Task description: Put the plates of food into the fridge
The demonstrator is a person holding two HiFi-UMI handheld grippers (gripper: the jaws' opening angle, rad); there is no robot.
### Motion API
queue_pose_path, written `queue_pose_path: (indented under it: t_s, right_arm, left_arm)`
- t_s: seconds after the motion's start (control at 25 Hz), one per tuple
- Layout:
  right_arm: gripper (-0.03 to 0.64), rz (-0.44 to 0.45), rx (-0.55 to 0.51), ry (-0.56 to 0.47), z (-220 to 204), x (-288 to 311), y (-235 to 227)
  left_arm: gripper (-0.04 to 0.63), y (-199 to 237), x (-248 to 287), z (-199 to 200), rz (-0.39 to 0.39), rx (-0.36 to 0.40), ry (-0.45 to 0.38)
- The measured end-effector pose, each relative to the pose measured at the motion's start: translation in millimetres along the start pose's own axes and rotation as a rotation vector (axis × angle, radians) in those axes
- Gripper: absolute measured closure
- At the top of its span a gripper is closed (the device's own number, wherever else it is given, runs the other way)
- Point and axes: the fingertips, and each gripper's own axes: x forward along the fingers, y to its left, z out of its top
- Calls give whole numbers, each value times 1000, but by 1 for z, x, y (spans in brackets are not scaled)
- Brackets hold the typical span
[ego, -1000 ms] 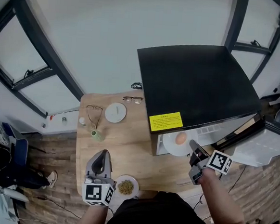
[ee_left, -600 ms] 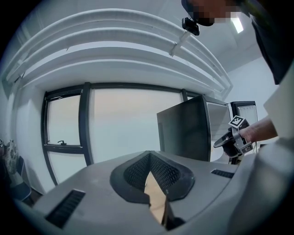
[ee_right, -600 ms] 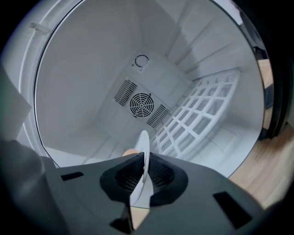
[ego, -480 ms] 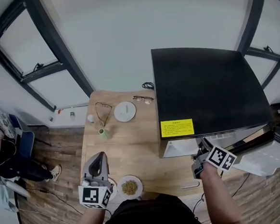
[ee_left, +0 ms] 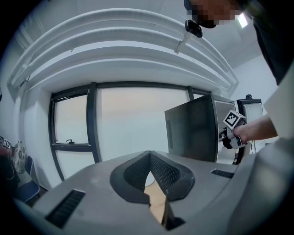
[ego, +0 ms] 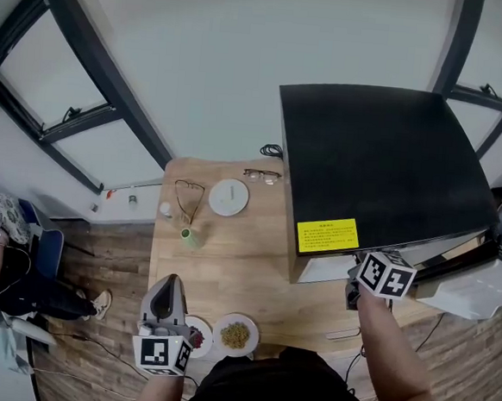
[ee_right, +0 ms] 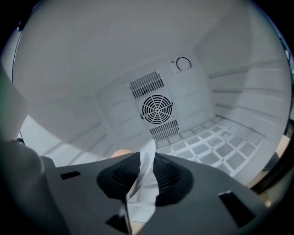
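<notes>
My right gripper [ee_right: 140, 176] reaches inside the small black fridge [ego: 384, 162]; in the head view only its marker cube [ego: 385, 275] shows at the fridge's open front. The rim of a white plate [ee_right: 146, 158] stands between its jaws, which are opening, and a pale orange piece of food [ee_right: 120, 153] shows just behind the left jaw. A plate of yellowish food [ego: 235, 334] sits on the wooden table [ego: 229, 263] near its front edge. A second plate with reddish food [ego: 195, 336] lies beside my left gripper [ego: 170, 286], which is shut and empty above the table.
The fridge door [ego: 478, 287] hangs open to the right. Inside are a white wire shelf [ee_right: 216, 142] and a round fan grille [ee_right: 156, 109]. A white round lid [ego: 229, 197], two pairs of glasses [ego: 188, 197], and a small green cup [ego: 188, 236] sit at the table's back.
My right gripper carried the plate with the orange food from the fridge's front into its interior, out of the head view. Its jaws have parted. The left gripper stayed near the table's front.
</notes>
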Motion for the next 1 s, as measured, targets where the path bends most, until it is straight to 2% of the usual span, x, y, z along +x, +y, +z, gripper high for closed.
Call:
queue_pose_path:
  t_s: [0.24, 0.4, 0.52, 0.64, 0.8, 1.0]
  right_arm:
    - [512, -36, -111, -26, 19, 10, -1]
    - [494, -51, -115, 26, 14, 14, -10]
    - [434, -61, -220, 85, 4, 15, -9]
    - [434, -89, -287, 80, 2, 12, -16]
    - [434, -96, -368, -9, 13, -2, -19]
    - [436, 11, -360, -194, 27, -22, 0]
  left_arm:
    - [591, 5, -4, -5, 8, 4, 16]
    - [591, 15, -8, -4, 36, 3, 24]
    - [591, 24, -13, 5, 72, -2, 0]
    - [591, 22, -11, 7, 90, -20, -15]
    - [591, 5, -15, 1, 82, -26, 2]
    - [592, -14, -8, -11, 32, -38, 28]
